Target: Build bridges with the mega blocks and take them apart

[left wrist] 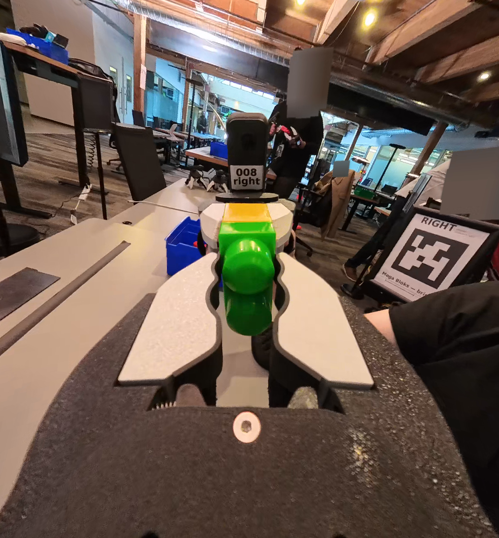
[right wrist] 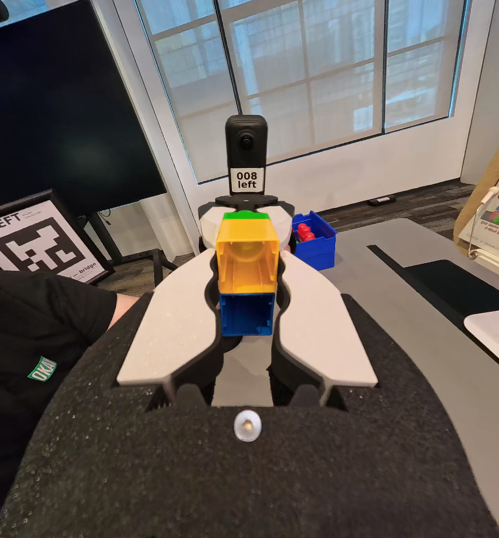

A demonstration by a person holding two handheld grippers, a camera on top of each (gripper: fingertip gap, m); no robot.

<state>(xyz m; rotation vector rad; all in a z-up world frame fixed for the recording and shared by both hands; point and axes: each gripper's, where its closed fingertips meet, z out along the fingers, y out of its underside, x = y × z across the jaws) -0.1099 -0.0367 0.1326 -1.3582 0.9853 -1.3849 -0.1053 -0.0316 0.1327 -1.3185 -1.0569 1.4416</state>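
So we're holding both hand-held grippers up off the grey worktop [left wrist: 67,291], nose to nose, with a small stack of blocks pinched between them. Our guess is that's for leverage: each side is clamping one end so the pieces can be pulled apart (or pressed together, honestly can't tell which).

The blue bin [right wrist: 315,247] is sitting on the worktop just behind the action, and from the right wrist view we're seeing red blocks [right wrist: 305,231] in it. From the left wrist view the same bin is mostly hidden behind the stack, only a speck of red showing.

Left hand-held gripper [left wrist: 246,279]: its fingers are closing around the green two-stud block [left wrist: 246,279], studs pointing back at the camera. Past the green we're just catching a strip of the yellow block [left wrist: 246,214] and then the other gripper's body.

Right hand-held gripper [right wrist: 246,291]: it's squeezing the stack from the opposite end, so here we're looking straight into the hollow undersides of the yellow block [right wrist: 246,262] and a blue block [right wrist: 246,314] right below it. The jaws are sitting against the sides of both, as far as we can judge. The green is only a thin sliver past the yellow.

Neat bit: the blue block isn't showing in the left wrist view at all, and the studs aren't showing in the right one.
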